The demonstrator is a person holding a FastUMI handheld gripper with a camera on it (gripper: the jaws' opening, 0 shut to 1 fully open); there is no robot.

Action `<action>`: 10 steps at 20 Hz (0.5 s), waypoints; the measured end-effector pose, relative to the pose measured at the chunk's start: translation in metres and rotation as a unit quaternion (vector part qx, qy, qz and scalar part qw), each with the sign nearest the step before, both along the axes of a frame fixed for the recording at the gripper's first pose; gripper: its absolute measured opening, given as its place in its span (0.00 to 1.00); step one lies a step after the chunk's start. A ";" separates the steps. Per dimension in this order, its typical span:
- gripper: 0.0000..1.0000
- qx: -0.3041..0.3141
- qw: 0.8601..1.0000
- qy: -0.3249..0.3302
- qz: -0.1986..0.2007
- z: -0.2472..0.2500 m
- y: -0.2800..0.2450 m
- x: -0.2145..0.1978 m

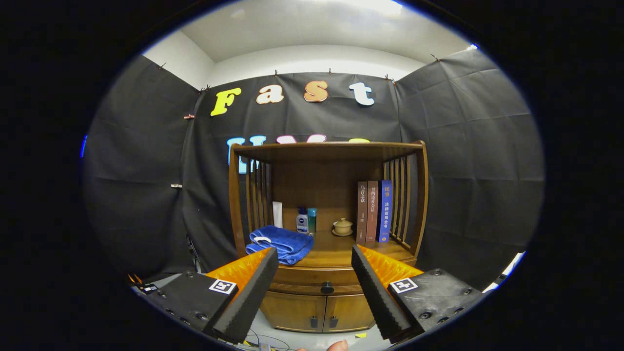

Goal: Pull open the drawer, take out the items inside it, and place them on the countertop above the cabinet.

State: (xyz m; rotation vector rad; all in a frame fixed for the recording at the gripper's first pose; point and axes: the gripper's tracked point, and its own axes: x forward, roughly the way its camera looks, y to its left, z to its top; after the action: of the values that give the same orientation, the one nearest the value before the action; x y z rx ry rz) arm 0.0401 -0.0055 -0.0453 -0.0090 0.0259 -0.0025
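A wooden cabinet (325, 195) stands against the booth wall, beyond my fingers. Its drawer (317, 280) is closed, with a dark round knob (327, 288) in the middle, seen in the gap between my fingers. My gripper (314, 256) is open and holds nothing. It hovers some way in front of the drawer, about level with the countertop (336, 251). The drawer's contents are hidden.
On the countertop lie a folded blue towel (280, 243), a white tube (277, 214), two small bottles (306, 220), a lidded cup (342, 226) and three upright books (373, 211). Two small doors (317, 312) sit below the drawer. A fingertip (337, 345) shows beneath the gripper.
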 end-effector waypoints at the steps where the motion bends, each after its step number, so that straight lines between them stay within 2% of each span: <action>1: 0.98 0.000 1.000 -0.001 0.001 -0.007 -0.001 0.009; 5: 0.99 0.004 1.000 -0.006 -0.002 -0.044 -0.011 0.050; 10: 0.99 0.025 1.000 0.019 0.001 -0.107 -0.022 0.094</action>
State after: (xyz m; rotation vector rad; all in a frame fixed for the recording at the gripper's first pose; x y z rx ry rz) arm 0.1338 -0.0274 -0.1525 0.0406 0.0633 -0.0001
